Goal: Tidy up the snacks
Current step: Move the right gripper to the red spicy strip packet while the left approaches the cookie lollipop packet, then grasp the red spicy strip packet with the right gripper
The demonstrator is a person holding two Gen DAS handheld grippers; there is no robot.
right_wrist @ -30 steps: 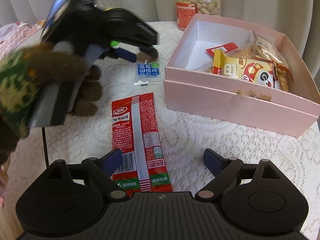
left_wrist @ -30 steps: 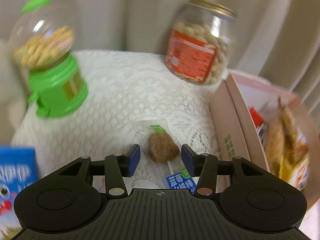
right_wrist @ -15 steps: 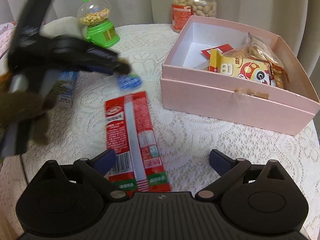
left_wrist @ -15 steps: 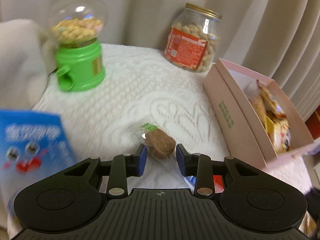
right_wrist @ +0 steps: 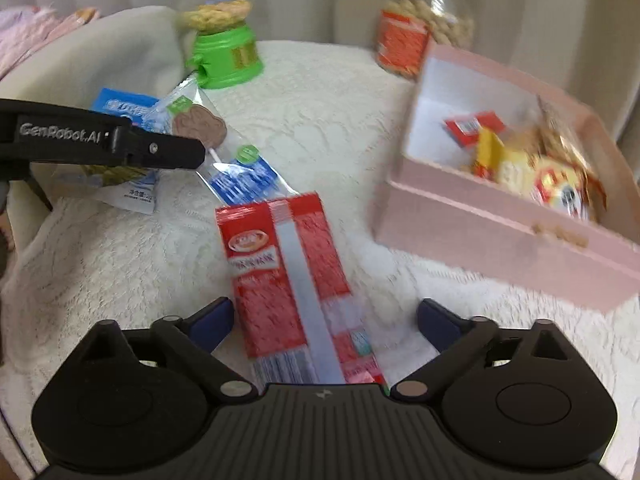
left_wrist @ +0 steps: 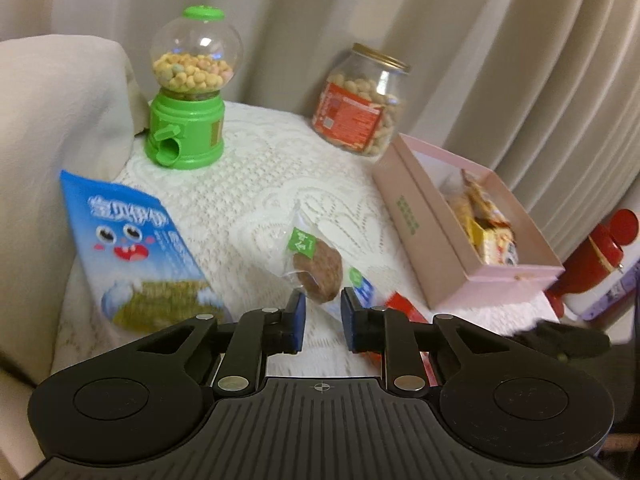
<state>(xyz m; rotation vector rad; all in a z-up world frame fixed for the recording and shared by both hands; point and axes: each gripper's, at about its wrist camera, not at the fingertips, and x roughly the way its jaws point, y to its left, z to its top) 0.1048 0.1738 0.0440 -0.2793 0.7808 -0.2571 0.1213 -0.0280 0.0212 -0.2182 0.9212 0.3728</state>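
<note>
My left gripper (left_wrist: 322,314) is shut on a wrapped brown lollipop (left_wrist: 318,270) and holds it lifted off the lace cloth; from the right wrist view the lollipop (right_wrist: 200,126) hangs tilted at the left fingers (right_wrist: 160,148). My right gripper (right_wrist: 324,320) is open over the near end of a long red snack packet (right_wrist: 288,276) lying on the cloth. The pink box (right_wrist: 496,236) with several snacks stands at the right, also in the left wrist view (left_wrist: 424,236).
A green candy dispenser (left_wrist: 186,96) and a peanut jar (left_wrist: 360,100) stand at the back. A blue snack bag (left_wrist: 136,248) lies at the left by a cream cushion (left_wrist: 52,128). A red object (left_wrist: 596,256) sits beyond the table's right edge.
My left gripper has closed on the lollipop and lifted it up and back from the cloth. My right gripper has moved closer over the red packet.
</note>
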